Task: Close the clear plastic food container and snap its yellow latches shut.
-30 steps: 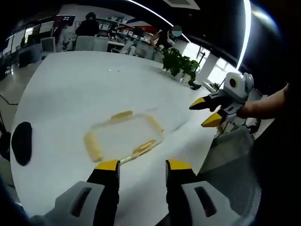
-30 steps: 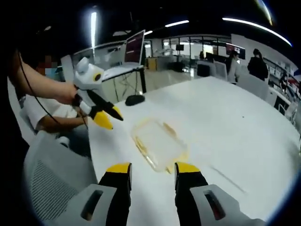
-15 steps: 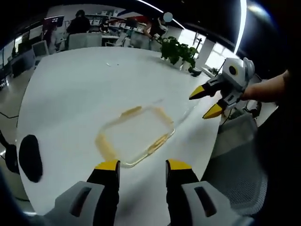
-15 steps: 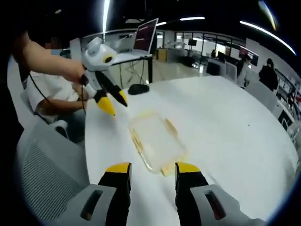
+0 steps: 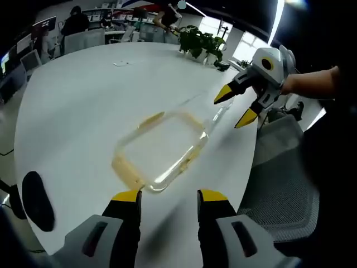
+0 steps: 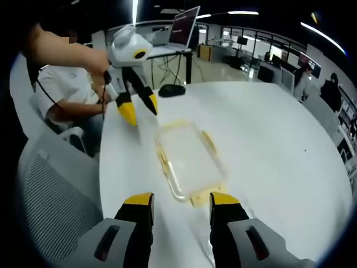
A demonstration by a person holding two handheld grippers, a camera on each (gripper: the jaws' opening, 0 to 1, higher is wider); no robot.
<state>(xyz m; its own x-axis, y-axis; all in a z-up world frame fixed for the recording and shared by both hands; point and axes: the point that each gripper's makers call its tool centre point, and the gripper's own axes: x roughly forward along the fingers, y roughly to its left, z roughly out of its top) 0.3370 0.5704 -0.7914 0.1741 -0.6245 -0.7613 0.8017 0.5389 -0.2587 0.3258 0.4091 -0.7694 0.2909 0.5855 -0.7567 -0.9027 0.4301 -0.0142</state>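
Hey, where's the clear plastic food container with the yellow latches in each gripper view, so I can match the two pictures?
Left gripper view: the clear plastic food container lies at centre on the white table, just ahead of the left gripper.
Right gripper view: it lies at centre, ahead of the right gripper.
Shared landmark: the black computer mouse on the table.

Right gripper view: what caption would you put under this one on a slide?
Two open grippers, right and left, hover at opposite ends of a clear food container with yellow latches on a white table.
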